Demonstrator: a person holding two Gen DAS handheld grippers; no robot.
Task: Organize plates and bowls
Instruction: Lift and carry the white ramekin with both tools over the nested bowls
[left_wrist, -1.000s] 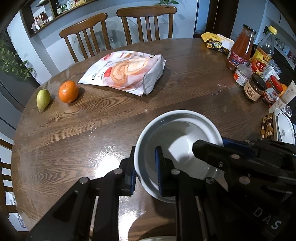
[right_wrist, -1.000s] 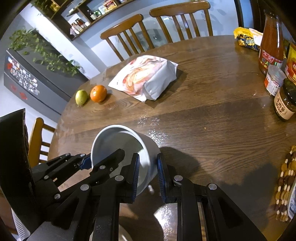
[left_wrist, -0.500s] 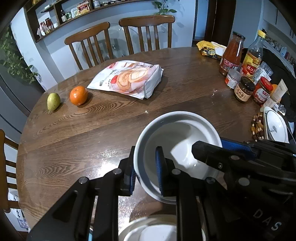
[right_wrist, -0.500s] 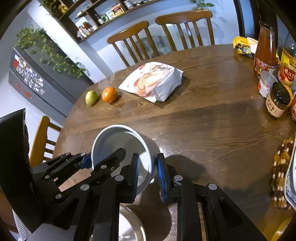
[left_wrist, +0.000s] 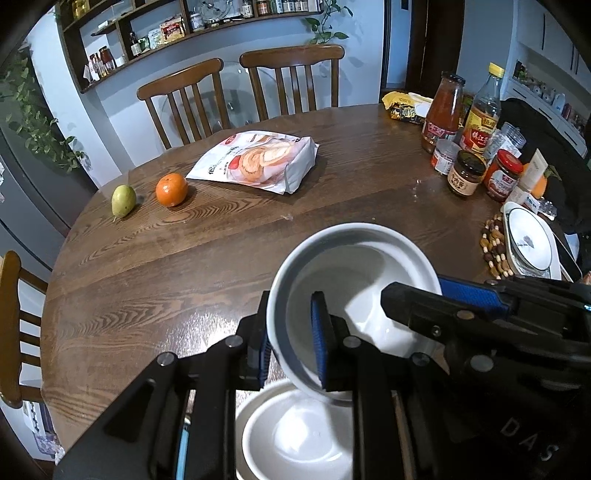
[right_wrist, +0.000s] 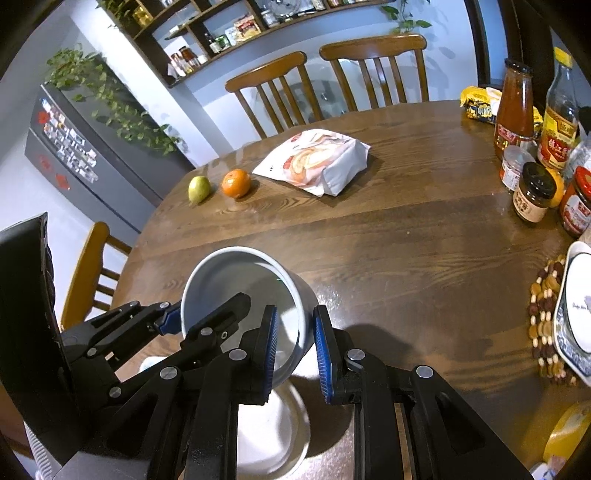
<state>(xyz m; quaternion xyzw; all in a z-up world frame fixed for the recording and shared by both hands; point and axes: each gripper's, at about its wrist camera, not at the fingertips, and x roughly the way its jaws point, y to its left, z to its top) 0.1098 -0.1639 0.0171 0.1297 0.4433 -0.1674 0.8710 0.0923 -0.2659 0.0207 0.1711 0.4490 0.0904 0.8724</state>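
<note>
A white bowl (left_wrist: 354, 280) hangs tilted above the round wooden table (left_wrist: 184, 266), held on both sides. My left gripper (left_wrist: 291, 347) is shut on its left rim. My right gripper (right_wrist: 293, 341) is shut on its right wall; the bowl also shows in the right wrist view (right_wrist: 236, 288). Directly below it sits a second white bowl (left_wrist: 295, 435), also seen in the right wrist view (right_wrist: 273, 435), near the table's front edge. A white plate with a dark rim (left_wrist: 530, 240) lies at the right on a beaded mat (left_wrist: 493, 243).
A bread bag (left_wrist: 258, 158), an orange (left_wrist: 171, 189) and a pear (left_wrist: 123, 200) lie farther back. Bottles and jars (left_wrist: 465, 147) crowd the right side. Two chairs (left_wrist: 291, 79) stand behind the table, another (left_wrist: 14, 325) at the left.
Both grippers have lifted the bowl and drawn it back towards the front edge. The second bowl underneath has come into view below it.
</note>
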